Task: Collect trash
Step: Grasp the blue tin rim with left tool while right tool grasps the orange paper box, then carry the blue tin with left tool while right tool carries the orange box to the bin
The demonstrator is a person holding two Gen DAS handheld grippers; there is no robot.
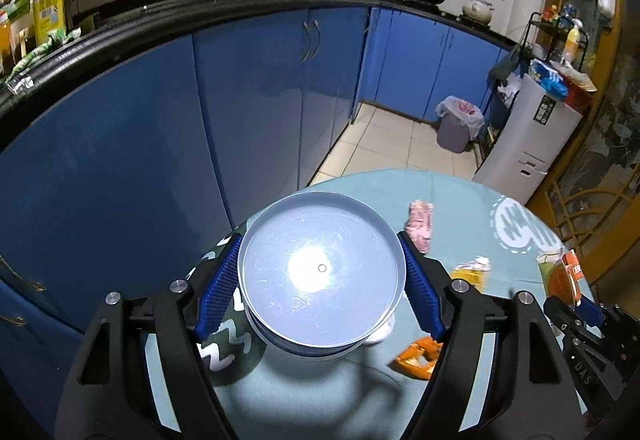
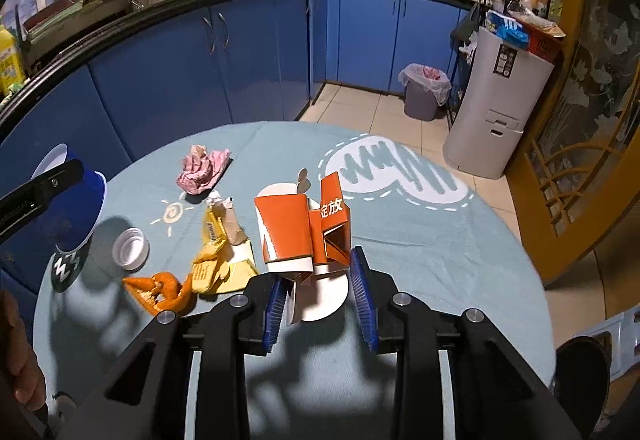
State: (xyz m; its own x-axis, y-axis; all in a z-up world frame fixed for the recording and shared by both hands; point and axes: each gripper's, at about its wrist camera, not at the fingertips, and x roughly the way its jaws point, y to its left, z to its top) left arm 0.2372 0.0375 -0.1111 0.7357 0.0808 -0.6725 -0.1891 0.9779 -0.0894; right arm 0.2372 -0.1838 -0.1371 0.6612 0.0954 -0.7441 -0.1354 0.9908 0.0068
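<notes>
My left gripper (image 1: 322,272) is shut on a blue bowl (image 1: 320,272) with a pale inside and holds it above the table's left edge; the bowl also shows in the right wrist view (image 2: 80,216). My right gripper (image 2: 320,296) is closed on an orange and white paper box (image 2: 304,232) over the table. On the round table (image 2: 420,240) lie a pink crumpled paper (image 2: 202,170), a yellow wrapper (image 2: 218,260), orange peel (image 2: 160,290) and a white bottle cap (image 2: 130,248).
A lined grey trash bin (image 2: 424,92) stands on the tiled floor by the blue cabinets (image 2: 200,80). A white appliance (image 2: 492,108) stands at the right. A wooden door (image 2: 580,160) is beyond the table's right edge.
</notes>
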